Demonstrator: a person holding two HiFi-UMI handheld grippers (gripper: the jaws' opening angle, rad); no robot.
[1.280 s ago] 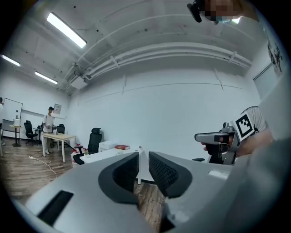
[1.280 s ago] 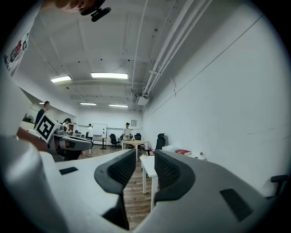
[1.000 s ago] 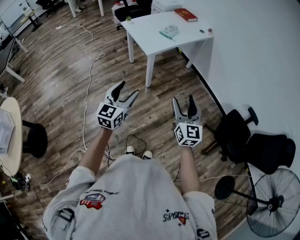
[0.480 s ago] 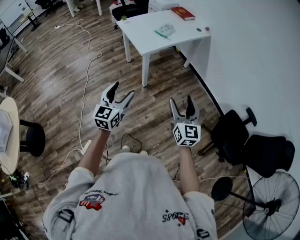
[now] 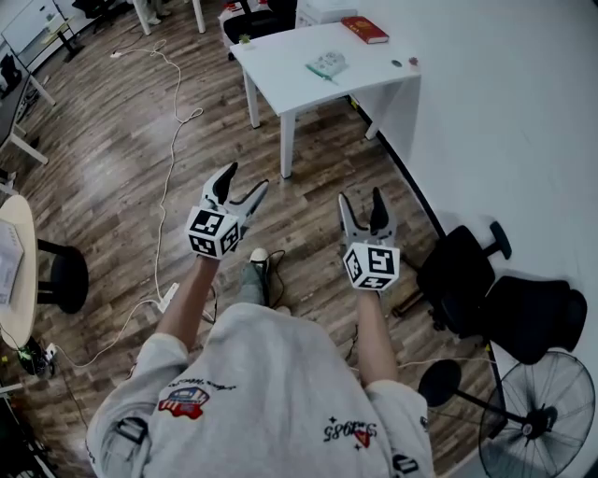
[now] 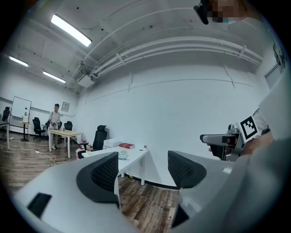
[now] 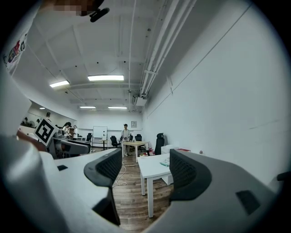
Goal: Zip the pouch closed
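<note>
The pouch (image 5: 327, 64) is a small pale-green bag lying on a white table (image 5: 290, 58) far ahead of me, with a red book (image 5: 365, 29) beside it. My left gripper (image 5: 243, 183) and right gripper (image 5: 361, 200) are held level in the air over the wooden floor, well short of the table. Both are open, with nothing between their pads. In the left gripper view the pouch (image 6: 122, 155) shows small past the left gripper (image 6: 143, 170). The right gripper view has the pouch (image 7: 164, 163) on the table (image 7: 150, 167) beyond the right gripper (image 7: 145, 169).
Black office chairs (image 5: 467, 273) and a floor fan (image 5: 537, 411) stand by the white wall at right. A white cable (image 5: 171, 140) runs across the floor at left, near a round table (image 5: 13, 266). My foot (image 5: 256, 274) is stepping forward. Other people (image 6: 54, 120) stand far off.
I have walked forward: the table and pouch sit nearer and lower in the head view, and a foot has swung ahead. Both grippers keep their pose, the left one's jaws spread slightly wider.
</note>
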